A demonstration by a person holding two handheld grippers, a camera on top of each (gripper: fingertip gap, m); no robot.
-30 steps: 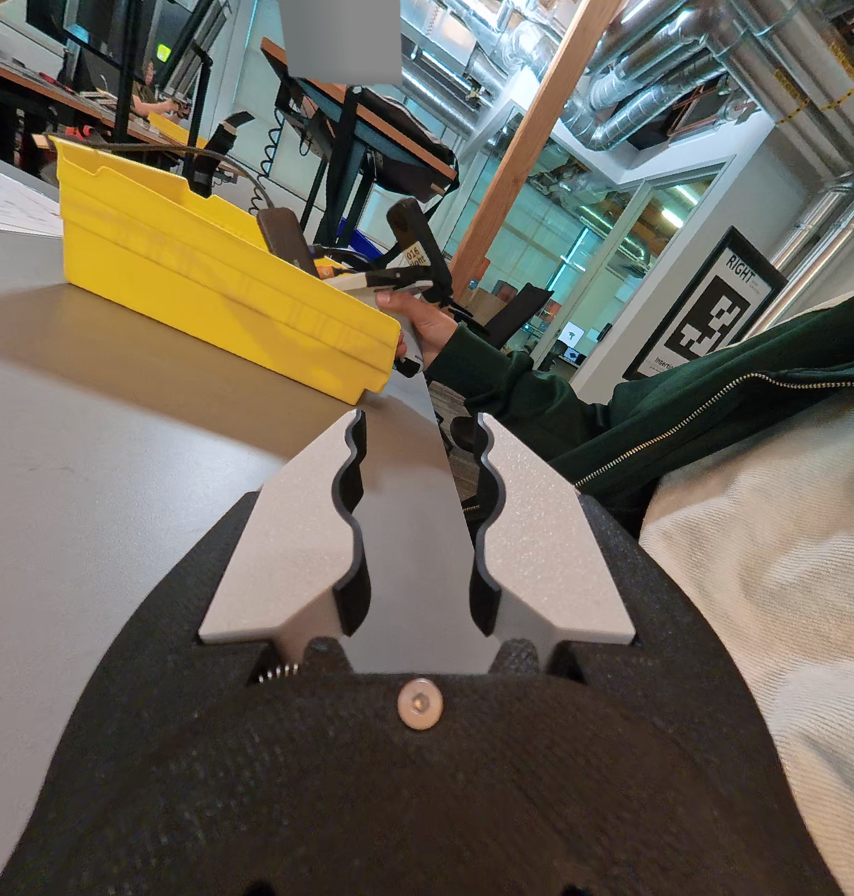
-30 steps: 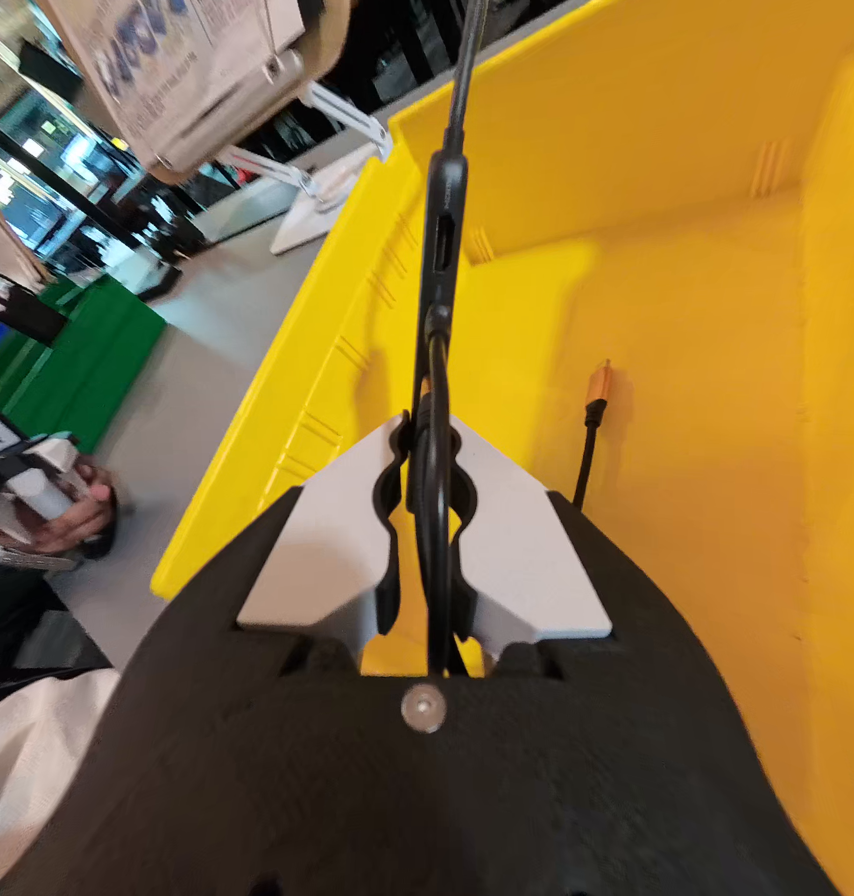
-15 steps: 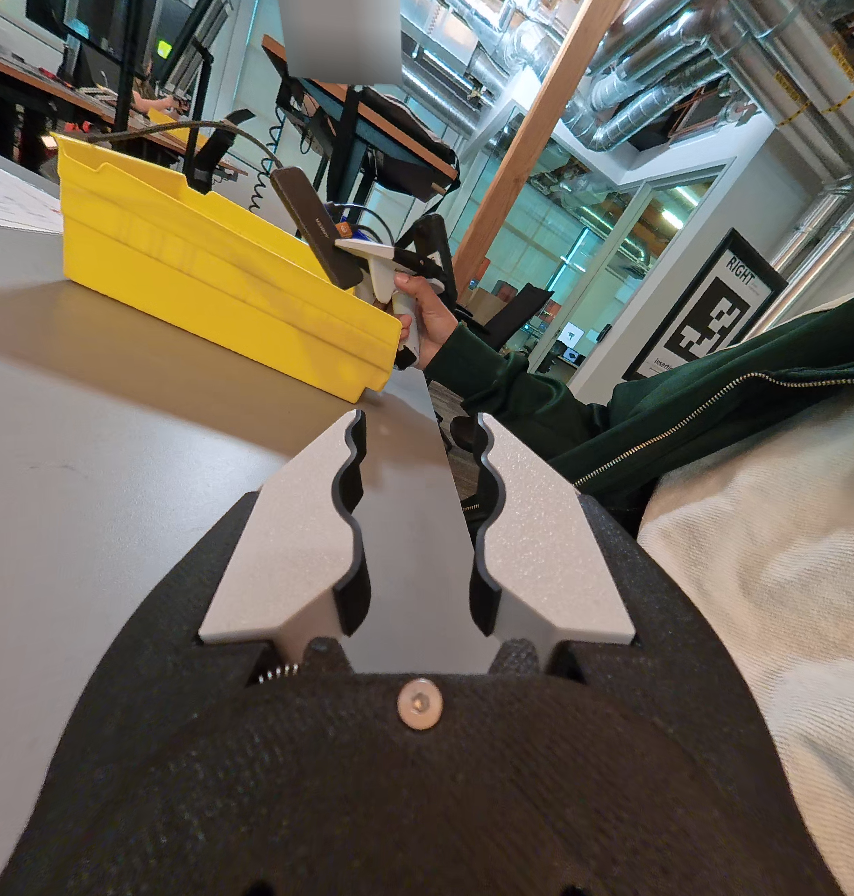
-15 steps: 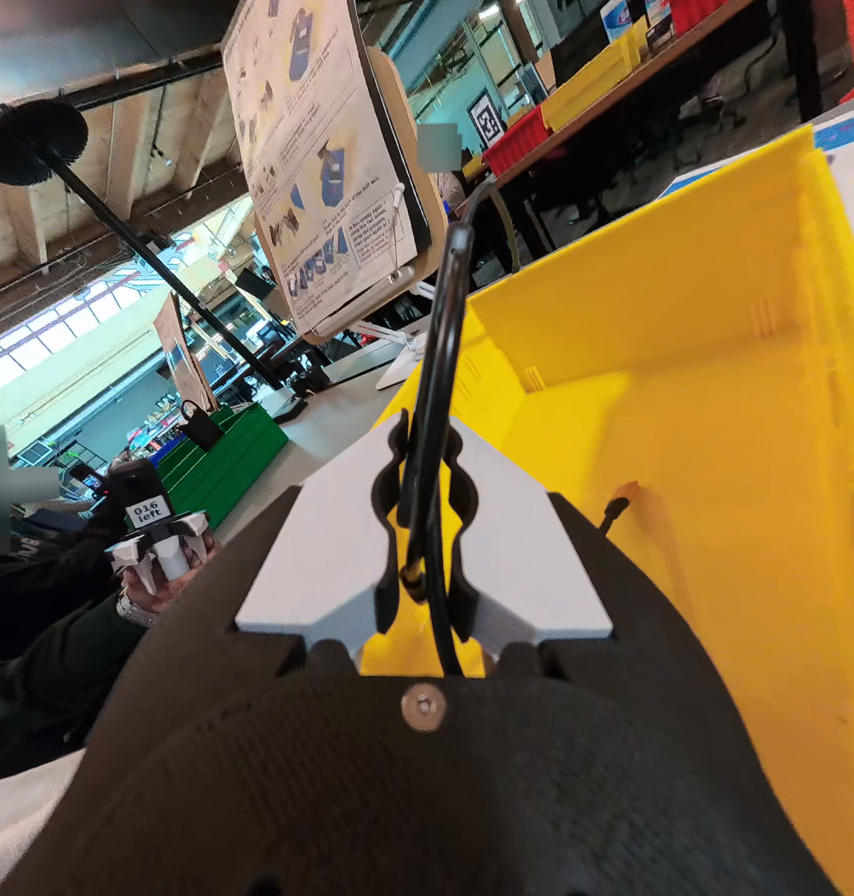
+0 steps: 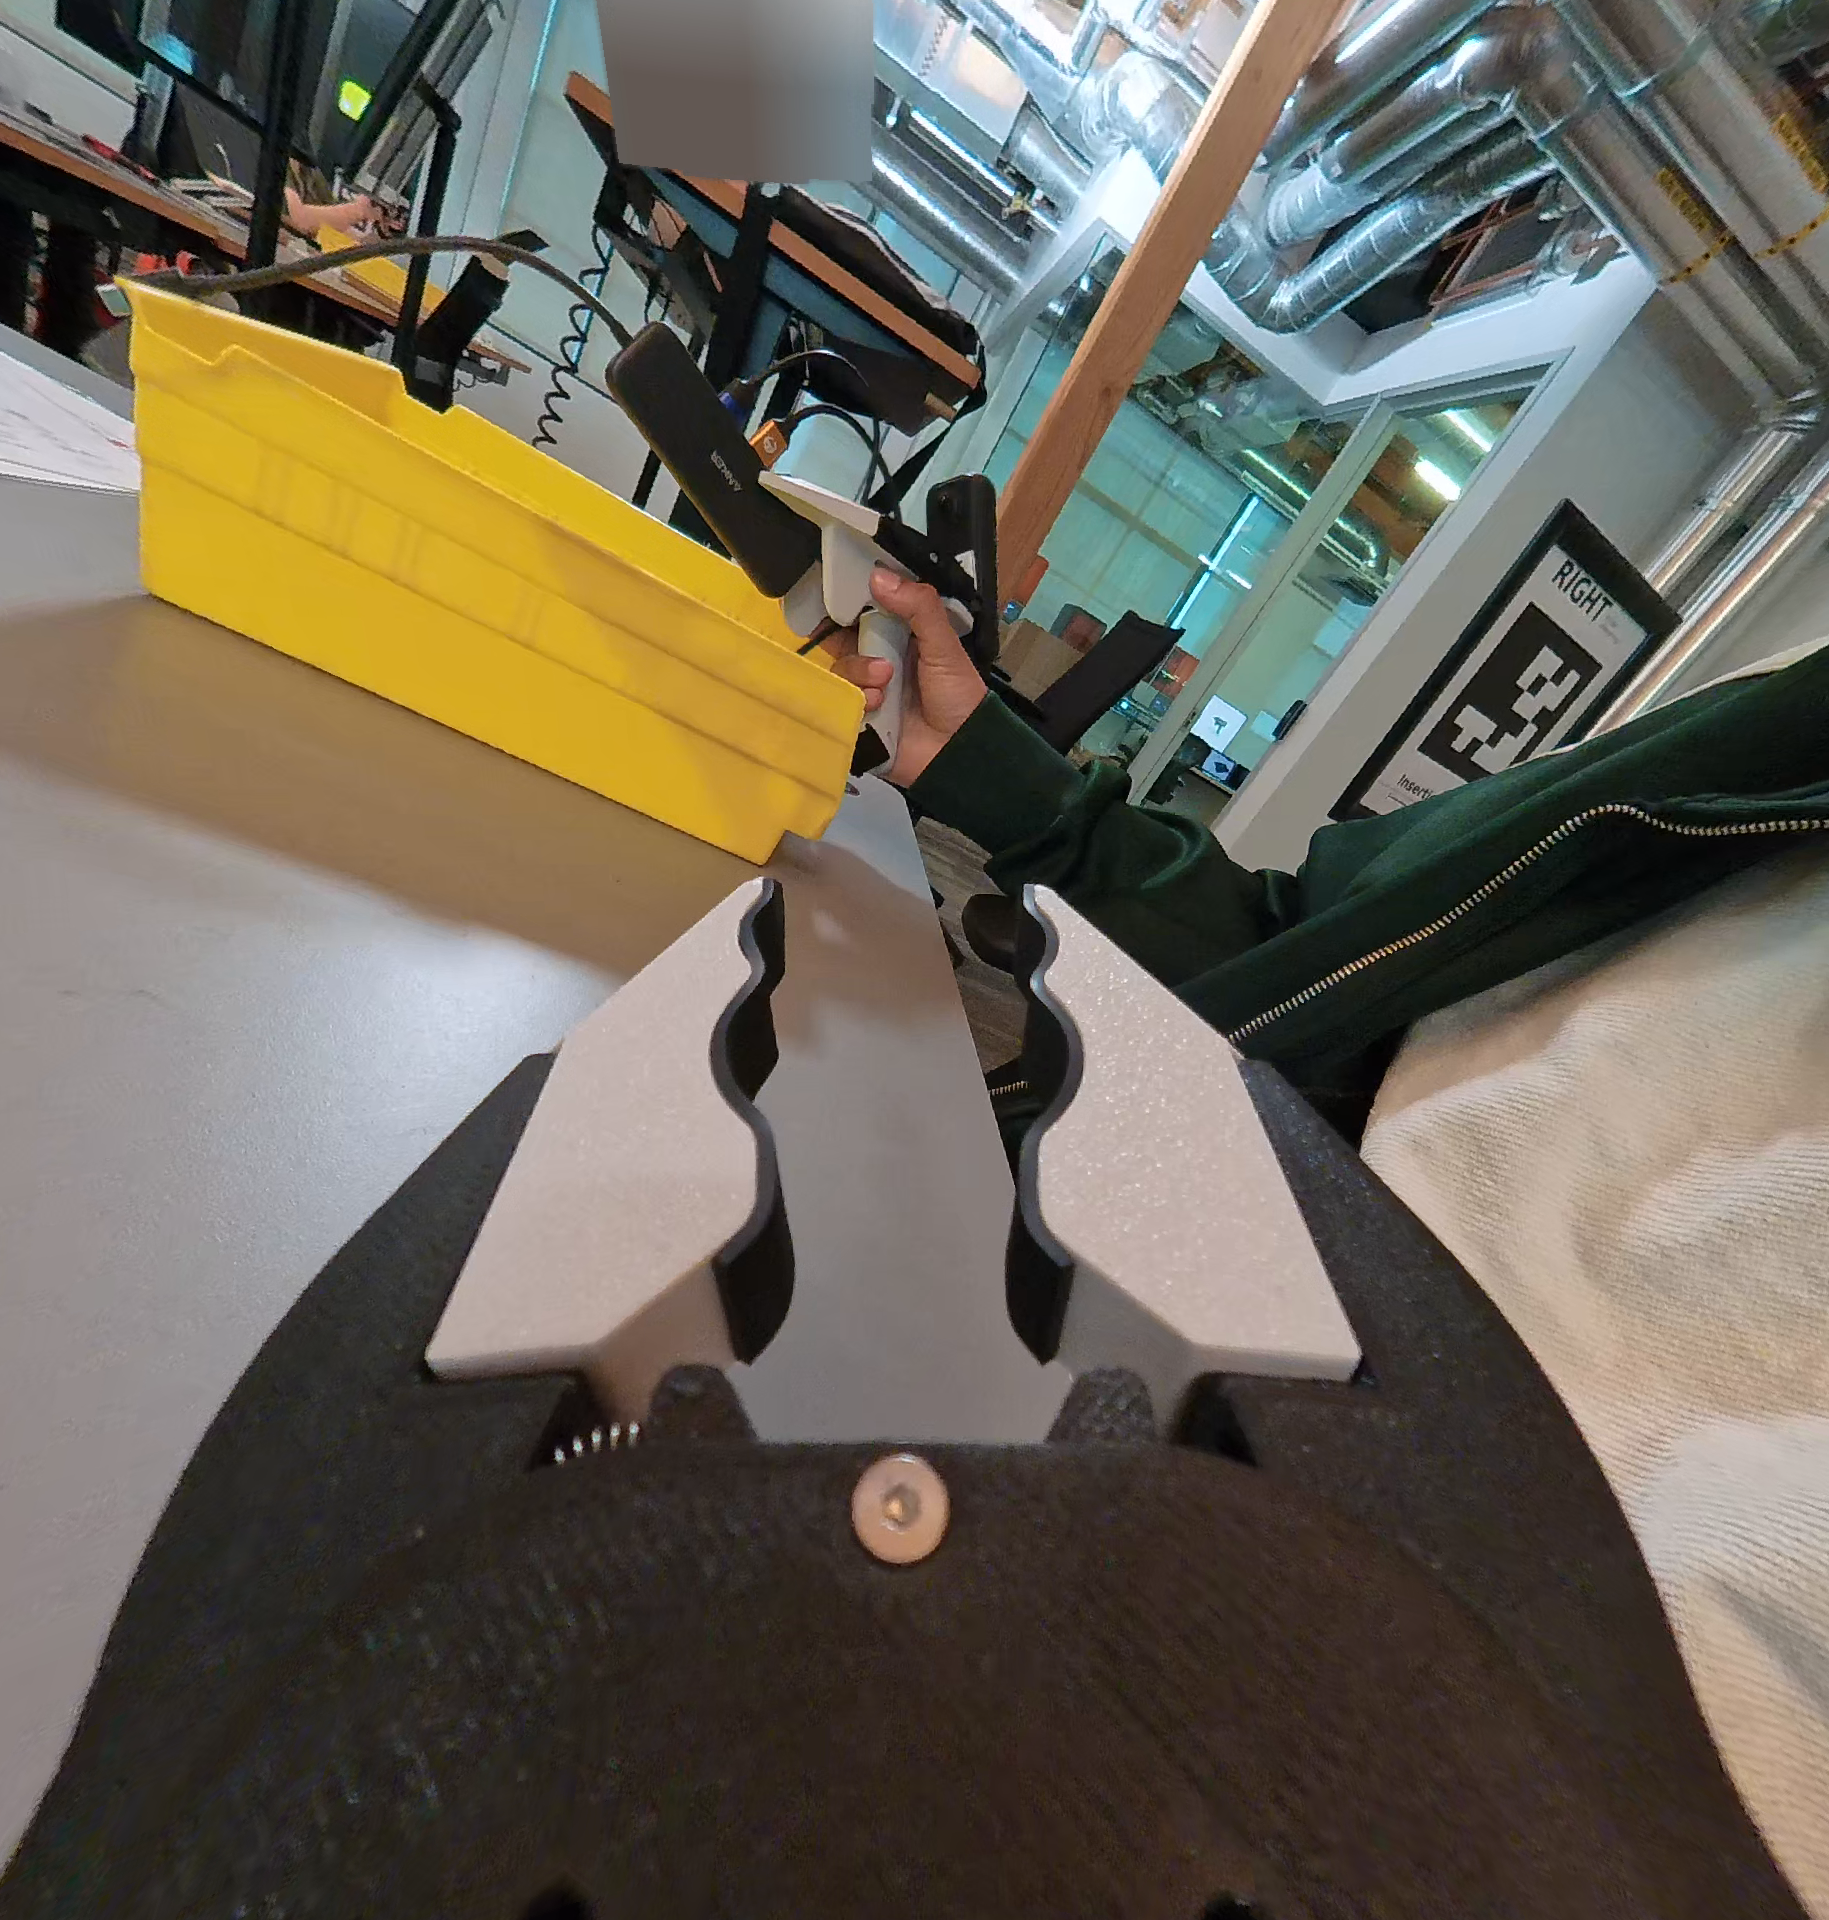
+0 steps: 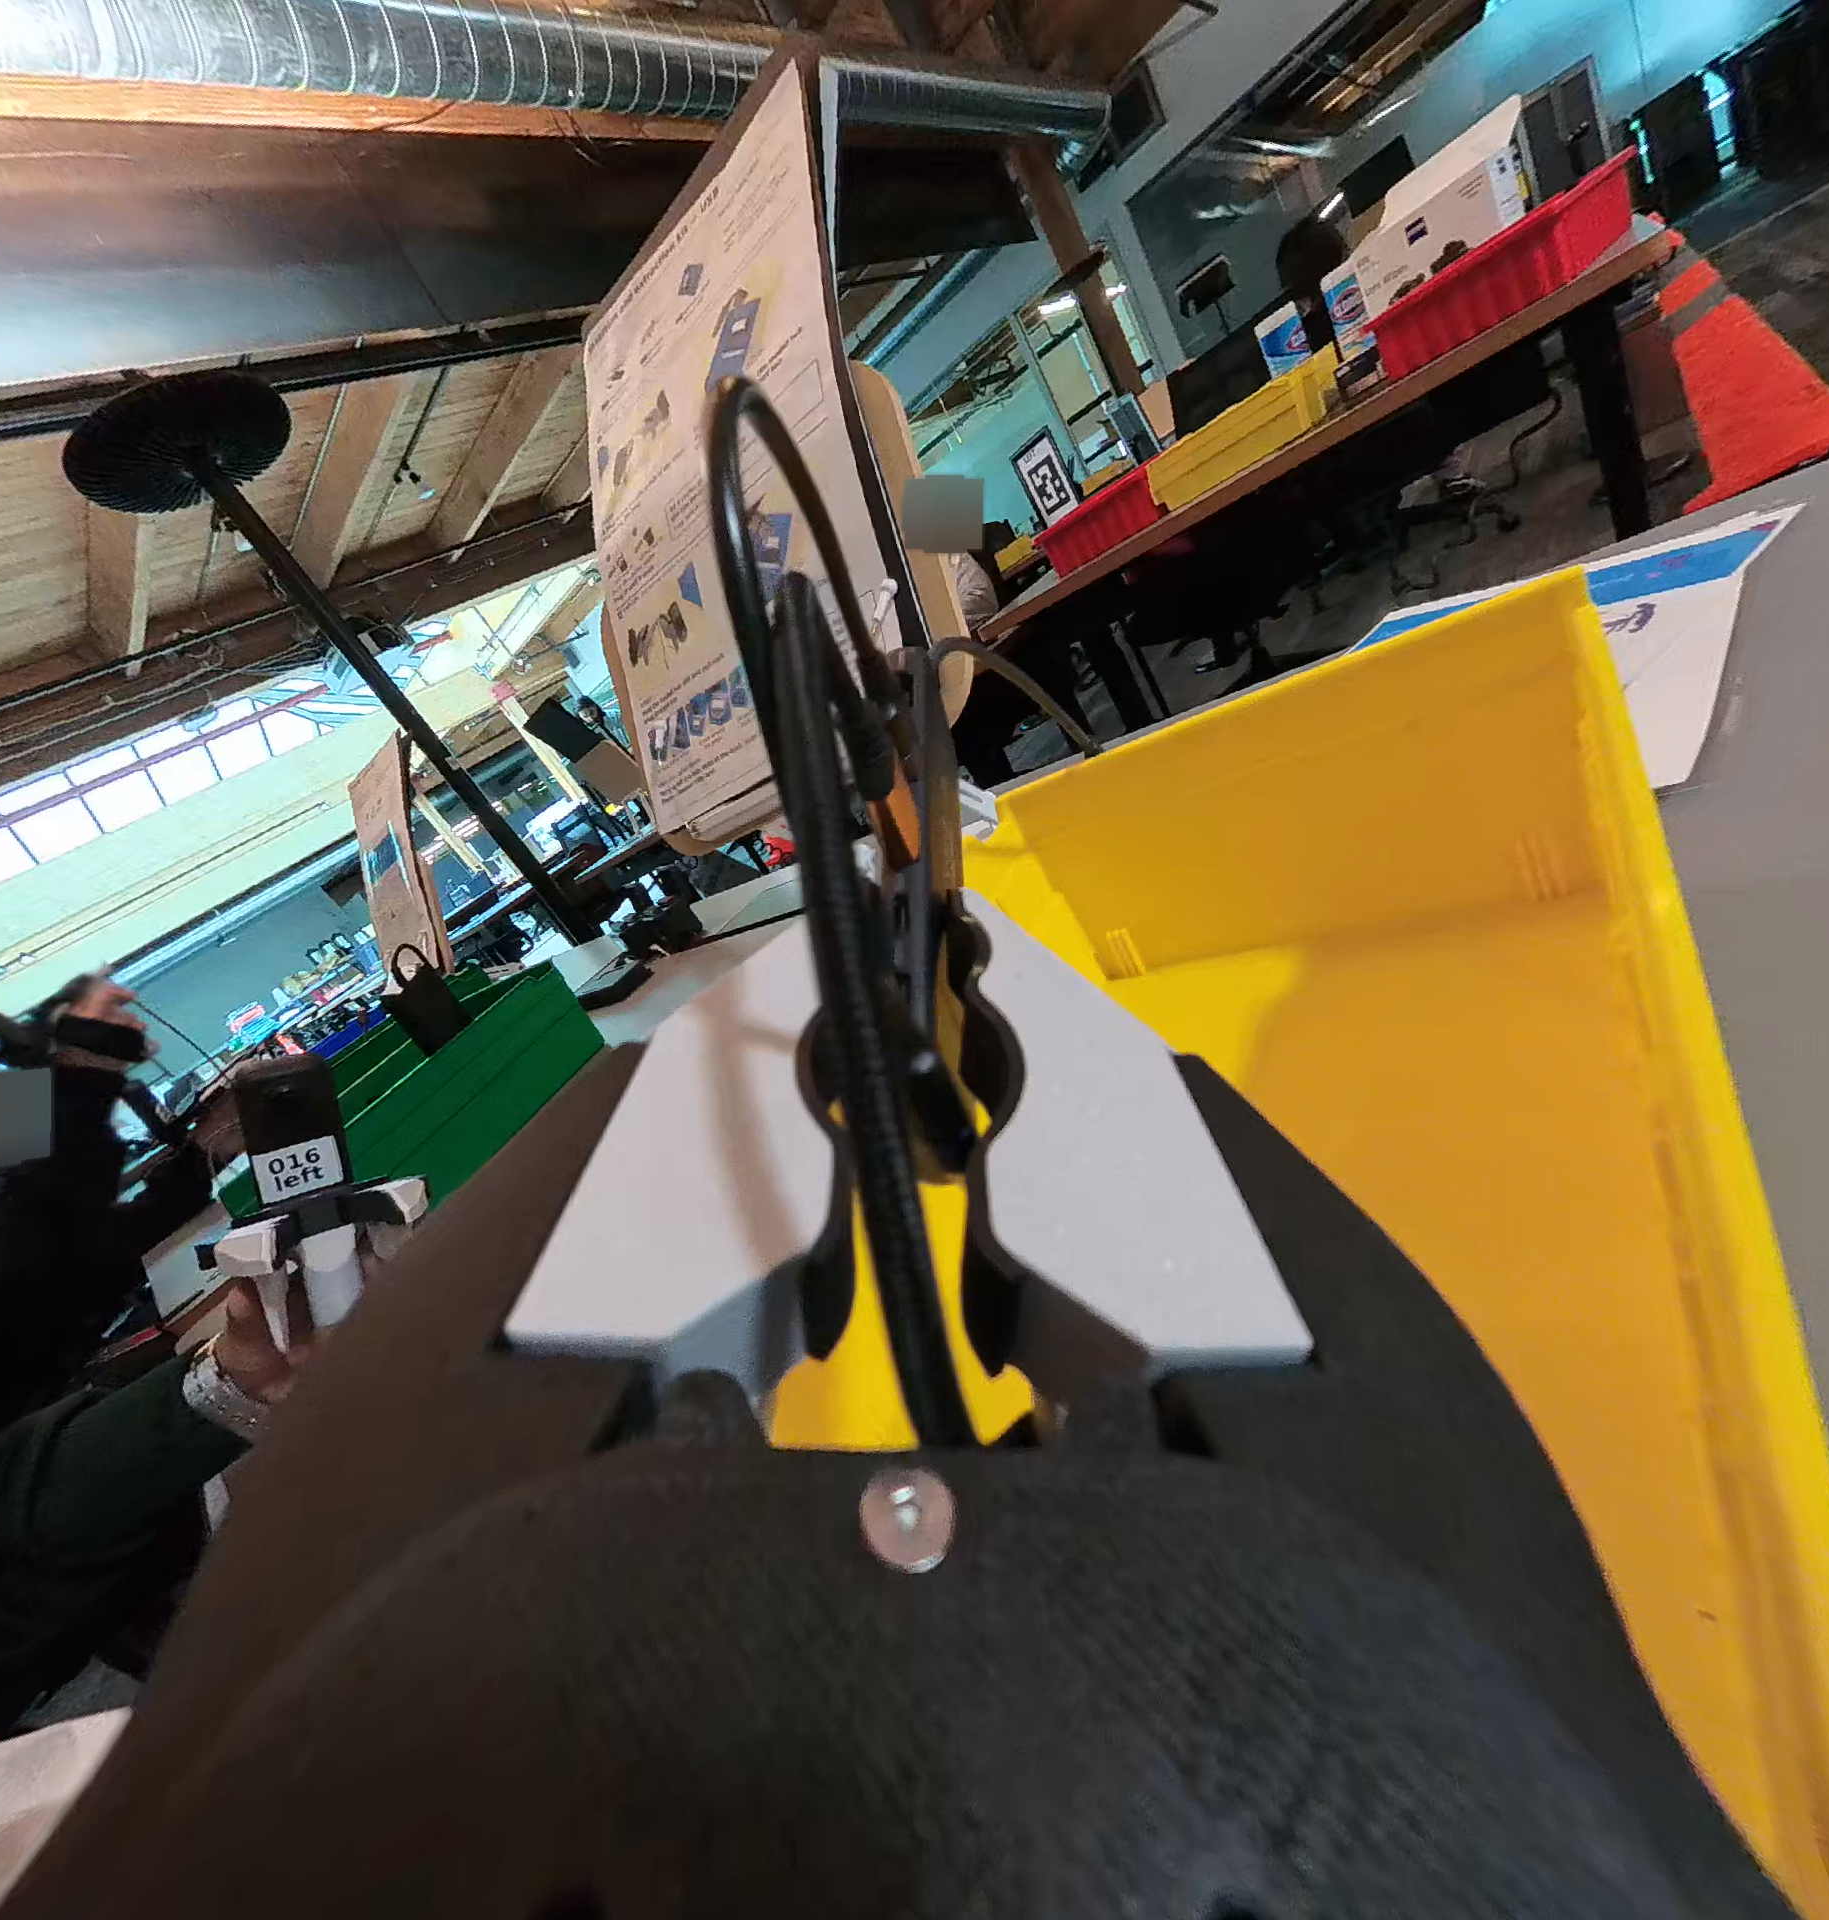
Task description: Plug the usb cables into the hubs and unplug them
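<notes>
My right gripper (image 6: 905, 935) is shut on the lower end of a slim black USB hub (image 6: 925, 790) and holds it up over the yellow bin (image 6: 1409, 831). Black cables (image 6: 848, 935) run through the jaws, and one with an orange plug (image 6: 894, 821) sits in the hub. The left wrist view shows the same: the right gripper (image 5: 837, 540) grips the tilted hub (image 5: 702, 457) above the bin's (image 5: 453, 582) near end, with a braided cable arching back from the hub's top. My left gripper (image 5: 897, 894) is open and empty, low over the grey table (image 5: 214, 987). It also shows in the right wrist view (image 6: 307, 1236).
A person's green sleeve (image 5: 1409, 883) and light garment lie right of my left gripper. A board with printed sheets (image 6: 723, 468) stands behind the bin. Green trays (image 6: 453, 1081) sit to the left, and a white and blue sheet (image 6: 1668, 644) lies beyond the bin.
My right gripper has lifted the hub and its cables up out of the bin and tilted upward. The left gripper has not moved and stays open.
</notes>
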